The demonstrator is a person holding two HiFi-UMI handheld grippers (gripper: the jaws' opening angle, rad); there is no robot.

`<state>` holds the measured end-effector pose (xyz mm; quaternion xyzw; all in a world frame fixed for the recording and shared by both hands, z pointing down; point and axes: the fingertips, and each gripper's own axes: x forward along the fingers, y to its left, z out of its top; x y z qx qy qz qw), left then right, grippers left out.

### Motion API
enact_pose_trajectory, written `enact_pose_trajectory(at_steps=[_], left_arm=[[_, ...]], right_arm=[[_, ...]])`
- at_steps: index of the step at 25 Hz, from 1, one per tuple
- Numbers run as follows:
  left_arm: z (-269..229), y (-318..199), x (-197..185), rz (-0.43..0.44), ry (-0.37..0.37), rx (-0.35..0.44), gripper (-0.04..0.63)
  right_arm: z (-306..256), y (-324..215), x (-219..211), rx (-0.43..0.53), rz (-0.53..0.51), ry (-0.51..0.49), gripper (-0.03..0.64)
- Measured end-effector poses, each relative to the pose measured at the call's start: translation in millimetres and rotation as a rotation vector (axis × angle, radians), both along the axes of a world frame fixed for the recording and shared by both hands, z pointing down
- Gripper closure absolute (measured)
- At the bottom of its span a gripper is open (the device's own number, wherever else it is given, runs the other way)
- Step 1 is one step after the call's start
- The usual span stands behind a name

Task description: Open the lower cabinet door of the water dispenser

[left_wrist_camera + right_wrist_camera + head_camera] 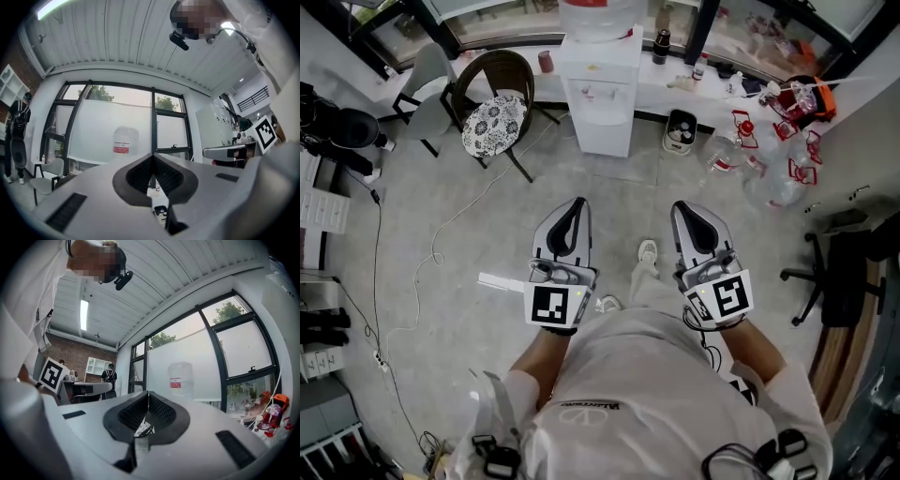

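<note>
The left claw (578, 202) and right claw (682, 207) are held closed – tips together, nothing gripped. One boxy white dispenser (605, 89), lower door (603, 133) shut, is seen well ahead – topped by one clear bottle (595, 17), beside one round wicker chair (492, 80).

White short-sleeved shirt (649, 394), white shoes (648, 251)

The grey floor (487, 230) carries the water dispenser (605, 94), a wicker chair (494, 105), a small bin (680, 131) and clear jugs (724, 150).

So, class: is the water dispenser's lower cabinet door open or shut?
Shut: the lower cabinet door lies flush with the water dispenser front, nothing swung out.
</note>
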<state>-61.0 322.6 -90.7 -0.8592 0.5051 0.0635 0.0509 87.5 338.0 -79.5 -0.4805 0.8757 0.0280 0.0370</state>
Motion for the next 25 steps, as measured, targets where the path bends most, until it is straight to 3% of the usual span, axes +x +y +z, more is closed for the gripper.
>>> enact_pose_trajectory(at_steps=[9, 25], left_arm=[[-10.9, -89.5, 28.9, -0.042, 0.007, 0.026, 0.592], [2.0, -211.2, 81.3, -0.137, -0.030, -0.037, 0.592]], right_arm=[[-3.9, -97.1, 24.9, 0.003, -0.058, -0.001, 0.600], [6.6, -233.8, 74.4, -0.033, -0.162, -0.010, 0.600]])
